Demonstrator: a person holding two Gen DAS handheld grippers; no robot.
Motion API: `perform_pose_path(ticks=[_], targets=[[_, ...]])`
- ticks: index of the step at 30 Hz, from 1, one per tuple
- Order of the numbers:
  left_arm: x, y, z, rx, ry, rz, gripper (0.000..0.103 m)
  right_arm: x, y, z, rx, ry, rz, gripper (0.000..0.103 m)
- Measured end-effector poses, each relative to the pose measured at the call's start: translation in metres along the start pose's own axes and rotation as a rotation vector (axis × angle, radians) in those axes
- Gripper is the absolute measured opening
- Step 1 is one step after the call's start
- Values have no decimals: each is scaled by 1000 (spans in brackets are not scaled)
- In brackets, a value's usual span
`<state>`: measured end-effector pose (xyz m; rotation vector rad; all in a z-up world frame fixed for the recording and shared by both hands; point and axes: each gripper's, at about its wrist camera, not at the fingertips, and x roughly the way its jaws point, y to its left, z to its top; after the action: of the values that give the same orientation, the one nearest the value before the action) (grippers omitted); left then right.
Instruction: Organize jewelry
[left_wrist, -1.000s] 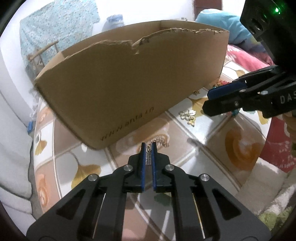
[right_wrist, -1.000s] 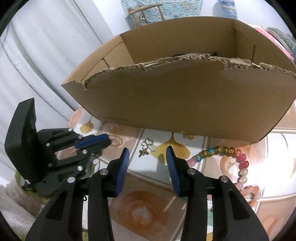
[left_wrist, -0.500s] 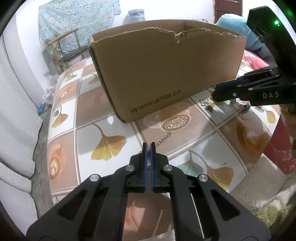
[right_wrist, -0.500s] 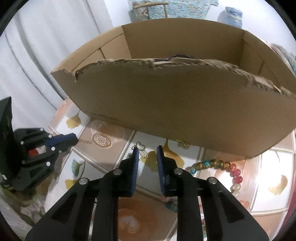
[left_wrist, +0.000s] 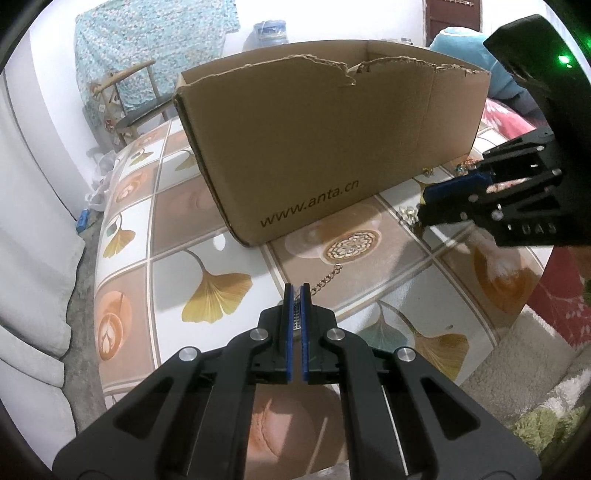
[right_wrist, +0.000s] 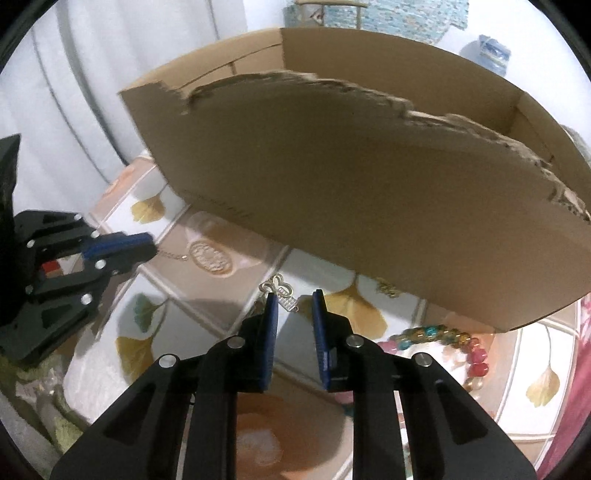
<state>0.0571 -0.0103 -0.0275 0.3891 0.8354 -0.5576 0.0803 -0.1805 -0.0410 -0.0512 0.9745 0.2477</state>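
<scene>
My left gripper (left_wrist: 294, 291) is shut on a gold chain (left_wrist: 327, 277) whose free end trails on the table toward the cardboard box (left_wrist: 332, 147). It also shows in the right wrist view (right_wrist: 147, 245), with the chain (right_wrist: 171, 254) hanging from it. My right gripper (right_wrist: 293, 301) is open, its jaws either side of a silver butterfly earring (right_wrist: 279, 290) on the table in front of the box (right_wrist: 351, 192). It also shows in the left wrist view (left_wrist: 424, 210). A bead bracelet (right_wrist: 443, 336) lies to the right.
The table (left_wrist: 147, 236) has a ginkgo-leaf tiled cover. A small gold piece (right_wrist: 386, 288) lies by the box wall. A chair (left_wrist: 125, 99) with a patterned cloth stands behind the table. A white sofa (left_wrist: 22, 258) is at the left, a rug (left_wrist: 535, 424) at the lower right.
My left gripper has pulled back from the box with the chain. My right gripper narrowed, then opened wider, and moved down to the butterfly earring.
</scene>
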Motion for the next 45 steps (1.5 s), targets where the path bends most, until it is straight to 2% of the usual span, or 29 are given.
perform_pose_path(ticks=[10,16,19,24,31,36,41,45], targets=[[0,0,0,-1,1,-1,3,5,9,7,-27,-17,-11,19],[0,0,0,2,0,-1,3,6,9,8,-20,-18,30,19],[0,0,0,3,0,0,3,3,10,7,-20,-24,68,19],[0,-1,0,1,0,0,3,-12,-4,6,28,-61,179,19],[0,-2,0,1,0,1,3,-2,-19,7,92,-35,157,19],[0,-2,0,3,1,2,3,7,0,11,47,-27,155,19],[0,-2,0,2,0,2,3,-3,0,9,40,-61,218,19],[0,-3,2,6,0,4,3,-6,-7,6,58,-59,175,19]])
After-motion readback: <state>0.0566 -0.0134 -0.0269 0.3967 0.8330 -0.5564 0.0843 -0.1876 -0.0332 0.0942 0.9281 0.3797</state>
